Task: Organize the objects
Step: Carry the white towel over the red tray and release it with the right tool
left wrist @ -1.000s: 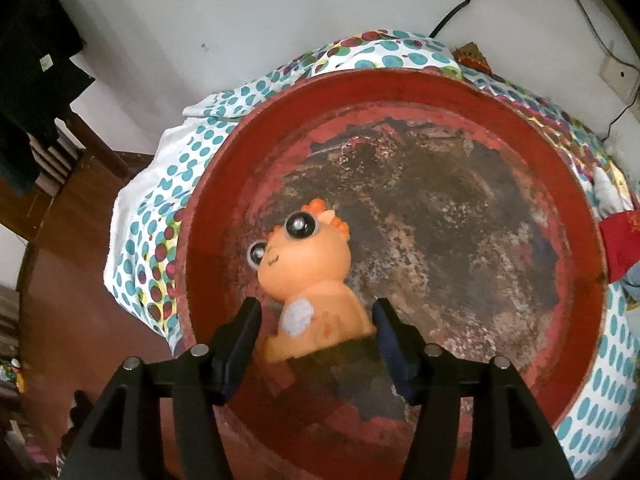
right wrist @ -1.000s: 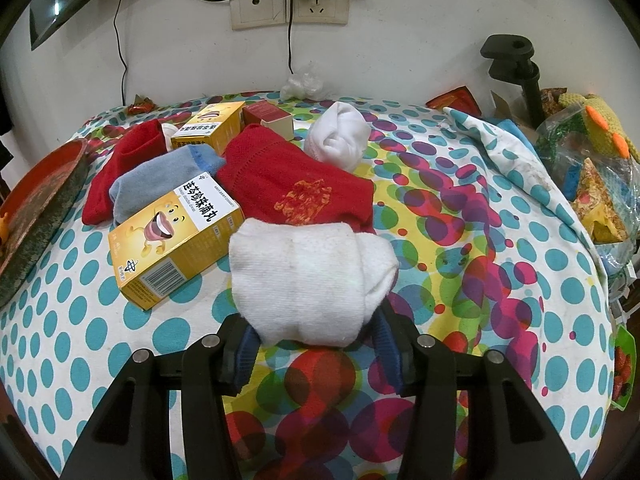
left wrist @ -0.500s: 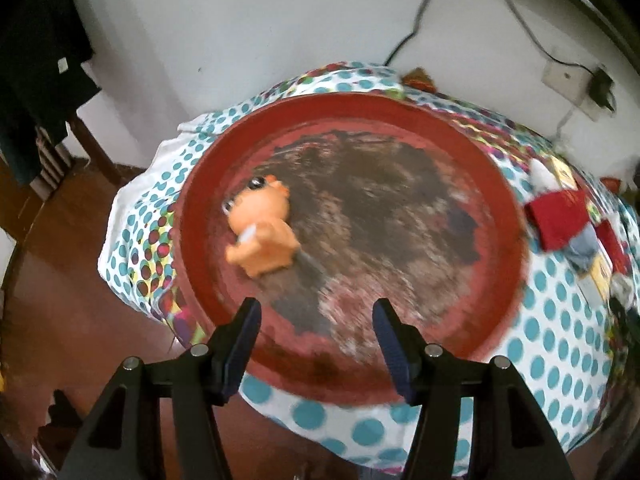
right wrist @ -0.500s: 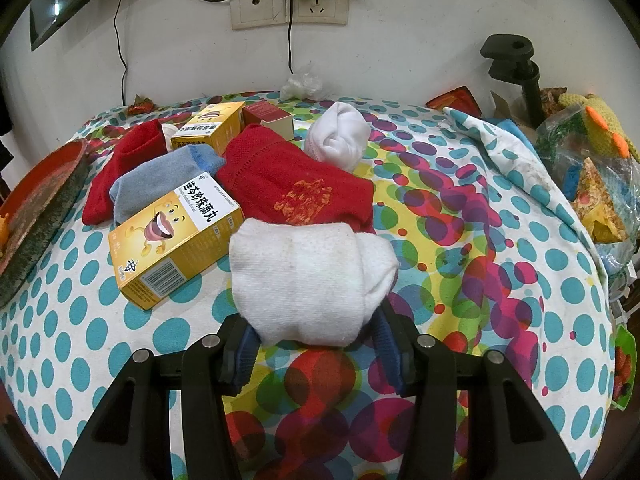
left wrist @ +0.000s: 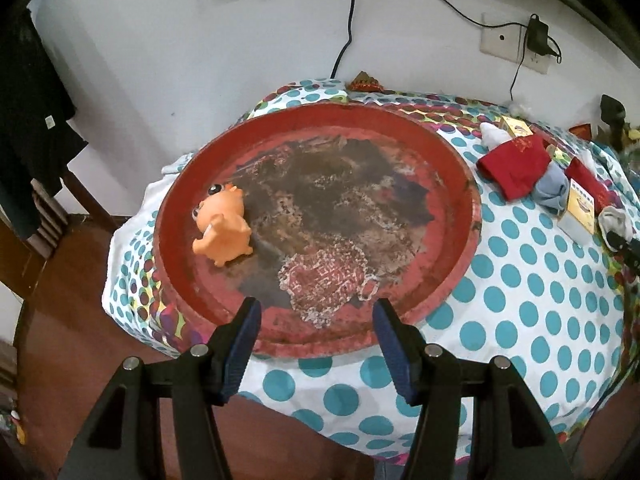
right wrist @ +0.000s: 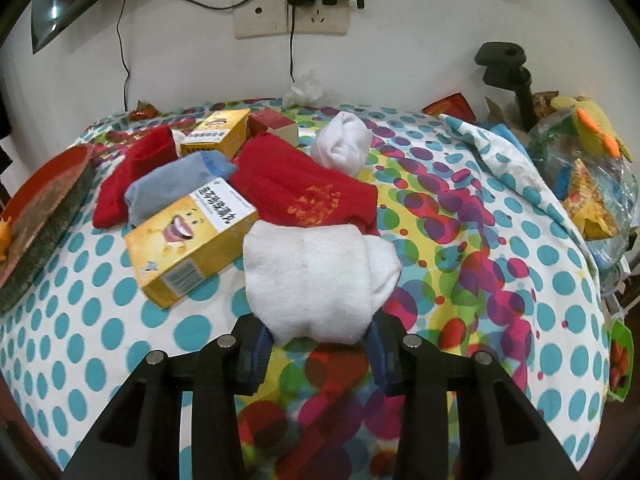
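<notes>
Starting at the left: the left gripper (left wrist: 316,334) hangs over the near rim of the red tray (left wrist: 452,280), jaws moderately wide with nothing between them. The orange toy (left wrist: 222,226) sits inside the tray near its left edge, tipped on its side, well clear of the fingers. The tray overhangs the polka-dot cloth (left wrist: 520,320) at the table's corner. Risk: a careless drop or a knock on that rim could tilt the tray or send the toy rolling floorward.

Moving right: a yellow box (right wrist: 192,248) lies touching the rolled white sock (right wrist: 316,280), with a red cloth (right wrist: 304,196) just behind and a grey-blue sock (right wrist: 176,184) and another red sock (right wrist: 132,176) beyond it. The right gripper (right wrist: 318,340) has just been closing its jaws, and the pads now press the near end of the white sock.

Risks here, as judgement:
- Grip sits low on the roll's end only; soft fabric may unroll or slip out on lifting.
- The sock leans against the box and the red cloth, so either could be dragged along.
- Loose cloth beneath may bunch up if the fingertips catch it.

Farther right, a second white sock ball (right wrist: 342,144) and a plastic bag (right wrist: 580,184) of items remain unsorted.
</notes>
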The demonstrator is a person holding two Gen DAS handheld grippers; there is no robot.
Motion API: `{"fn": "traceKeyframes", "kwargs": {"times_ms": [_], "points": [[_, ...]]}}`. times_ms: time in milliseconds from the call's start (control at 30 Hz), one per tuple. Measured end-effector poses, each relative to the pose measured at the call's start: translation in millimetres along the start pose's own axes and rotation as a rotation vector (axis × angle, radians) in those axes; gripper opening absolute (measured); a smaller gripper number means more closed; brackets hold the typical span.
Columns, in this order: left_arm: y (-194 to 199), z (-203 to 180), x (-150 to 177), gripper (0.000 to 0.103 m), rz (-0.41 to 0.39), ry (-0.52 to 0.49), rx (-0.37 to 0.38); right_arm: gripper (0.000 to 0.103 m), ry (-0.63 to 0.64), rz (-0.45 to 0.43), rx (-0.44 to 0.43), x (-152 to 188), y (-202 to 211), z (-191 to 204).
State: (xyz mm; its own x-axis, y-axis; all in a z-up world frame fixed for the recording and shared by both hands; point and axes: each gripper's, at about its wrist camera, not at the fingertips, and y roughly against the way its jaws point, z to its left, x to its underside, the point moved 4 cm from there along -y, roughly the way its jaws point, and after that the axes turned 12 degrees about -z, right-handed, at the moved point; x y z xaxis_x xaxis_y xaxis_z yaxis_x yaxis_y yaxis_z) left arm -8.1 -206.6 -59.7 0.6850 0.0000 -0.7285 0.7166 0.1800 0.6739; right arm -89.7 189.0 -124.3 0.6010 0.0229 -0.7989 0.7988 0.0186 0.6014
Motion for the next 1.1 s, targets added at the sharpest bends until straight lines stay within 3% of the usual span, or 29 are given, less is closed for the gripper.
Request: {"fn": "traceKeyframes", "kwargs": {"times_ms": [267, 667, 767, 1100], "points": [[-3, 25, 5, 0.06, 0.022, 0.048, -0.016, 0.038, -0.005, -0.051, -0.088, -21, 31, 49], [-8, 78, 11, 0.06, 0.052, 0.215, -0.005, 0.038, 0.167, -0.05, -0.315, -40, 38, 189], [-11, 89, 13, 0.06, 0.057, 0.222, -0.034, 0.038, 0.209, -0.048, -0.357, -41, 38, 220], [-9, 119, 17, 0.06, 0.066, 0.308, -0.03, 0.038, 0.311, -0.01, -0.462, -38, 32, 307]]}}
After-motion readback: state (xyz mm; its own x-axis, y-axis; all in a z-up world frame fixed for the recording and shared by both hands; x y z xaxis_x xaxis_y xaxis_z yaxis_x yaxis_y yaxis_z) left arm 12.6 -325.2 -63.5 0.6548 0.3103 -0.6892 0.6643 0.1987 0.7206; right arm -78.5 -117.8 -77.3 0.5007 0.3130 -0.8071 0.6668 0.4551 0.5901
